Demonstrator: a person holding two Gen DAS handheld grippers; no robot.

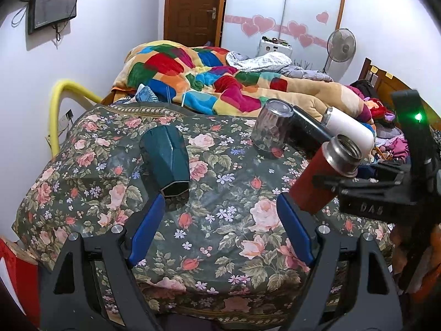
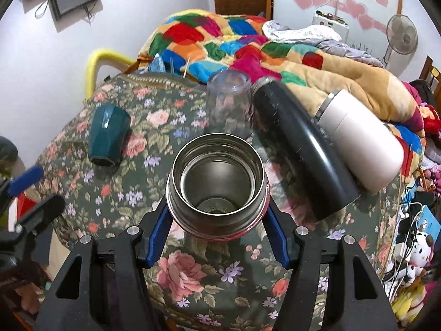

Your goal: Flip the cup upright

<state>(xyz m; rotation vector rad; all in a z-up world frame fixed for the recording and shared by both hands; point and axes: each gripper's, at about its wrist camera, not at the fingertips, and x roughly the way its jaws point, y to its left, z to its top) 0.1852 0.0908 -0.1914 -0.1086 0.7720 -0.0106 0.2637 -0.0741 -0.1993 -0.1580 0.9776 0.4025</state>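
Note:
My right gripper (image 2: 217, 218) is shut on a red steel-lined flask cup (image 2: 217, 178), its open mouth facing the camera. In the left wrist view the same cup (image 1: 325, 171) is held tilted, mouth up and to the right, its base near the floral cloth (image 1: 220, 234). My left gripper (image 1: 220, 218) is open and empty above the cloth, just in front of a dark green faceted cup (image 1: 166, 162) lying on its side. That green cup also shows at the left of the right wrist view (image 2: 107, 135).
A clear glass (image 2: 228, 104) stands upside down at the back. A black flask (image 2: 300, 149) and a white flask (image 2: 363, 143) lie on their sides to the right. A colourful blanket (image 1: 206, 82) lies behind the table. Toys and cables (image 2: 413, 242) sit at the right.

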